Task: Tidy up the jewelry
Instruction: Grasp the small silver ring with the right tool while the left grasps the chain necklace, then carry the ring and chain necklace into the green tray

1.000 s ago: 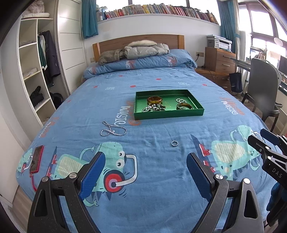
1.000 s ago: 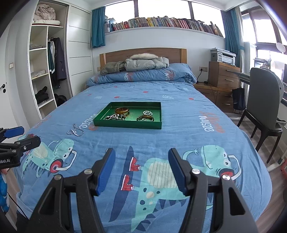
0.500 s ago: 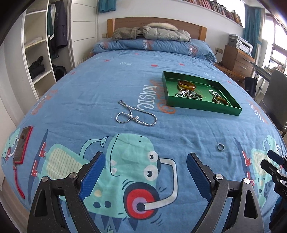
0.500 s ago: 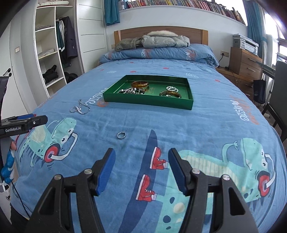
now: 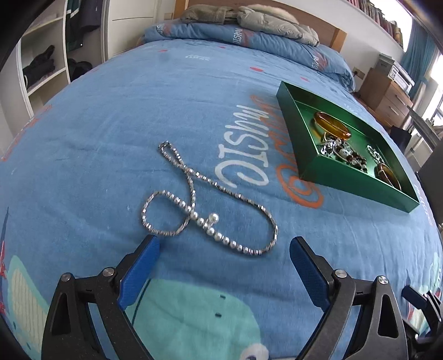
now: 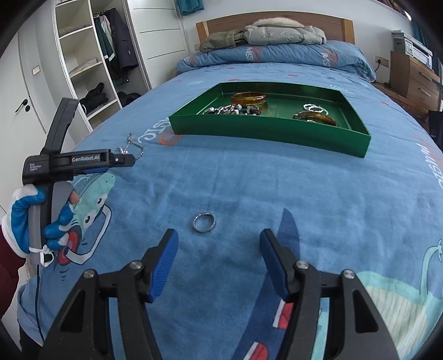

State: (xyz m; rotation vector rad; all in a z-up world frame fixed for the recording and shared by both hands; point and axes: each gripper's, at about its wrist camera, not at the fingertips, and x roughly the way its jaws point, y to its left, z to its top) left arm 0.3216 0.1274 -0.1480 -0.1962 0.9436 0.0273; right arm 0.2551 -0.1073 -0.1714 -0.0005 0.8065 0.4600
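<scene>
Nearest, the left tool (image 5: 224,249) is seen with its blue-padded jaws spread wide and nothing held between them, poised over the blue cartoon-printed bedspread (image 5: 110,116). Just beyond its fingertips, a silver chain necklace with a run of white pearls (image 5: 205,210) is laid in loose loops flat on the bedspread, untouched by either pad. Farther off and to the right, a shallow green rectangular tray (image 5: 310,163) is set on the bedspread; an amber bangle (image 5: 332,127), a cluster of dark and silver beaded pieces (image 5: 343,152) and a second brown bangle (image 5: 387,174) are held inside it.

From the right wrist view, the right tool (image 6: 218,249) is likewise shown wide and empty. A small plain silver ring (image 6: 204,222) is found lying flat on the bedspread just ahead of the jaws, nearer the left pad, and is not touched. At the left edge, a hand in a blue and white glove (image 6: 33,218) is wrapped round the handle of the left tool. The green tray is placed well beyond the ring, near the middle of the bed. At the far end, a folded blue quilt (image 6: 277,55) and grey padded jackets (image 6: 265,34) are piled against the wooden headboard (image 6: 277,20).
</scene>
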